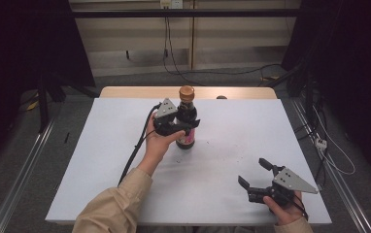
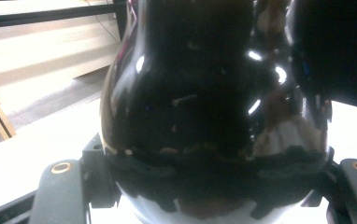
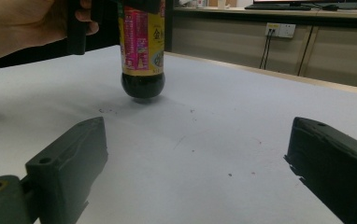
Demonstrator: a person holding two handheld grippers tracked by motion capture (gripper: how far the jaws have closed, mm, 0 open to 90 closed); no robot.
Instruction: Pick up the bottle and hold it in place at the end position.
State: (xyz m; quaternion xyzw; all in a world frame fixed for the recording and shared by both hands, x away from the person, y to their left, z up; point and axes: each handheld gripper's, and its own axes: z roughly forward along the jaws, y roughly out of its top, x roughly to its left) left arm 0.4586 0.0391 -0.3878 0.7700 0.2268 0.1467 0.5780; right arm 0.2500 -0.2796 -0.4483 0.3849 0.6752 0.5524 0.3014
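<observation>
Toward the far middle of the desk (image 1: 101,160), the left gripper (image 1: 186,125) clamps the dark bottle (image 1: 186,116) around its upper body, upright, while the right gripper (image 1: 254,174) rests near the right edge, jaws wide apart, holding nothing.

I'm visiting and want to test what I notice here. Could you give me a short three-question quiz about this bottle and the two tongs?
1. True or false: the left tongs are shut on the dark bottle.
2. What colour is the bottle's cap? A) gold B) green C) white
3. In the right gripper view, does the bottle's base rest on the white table?

Key: 1 true. 2 A. 3 No, it looks slightly lifted, with a shadow beneath. The right tongs stand open and hold nothing.
</observation>
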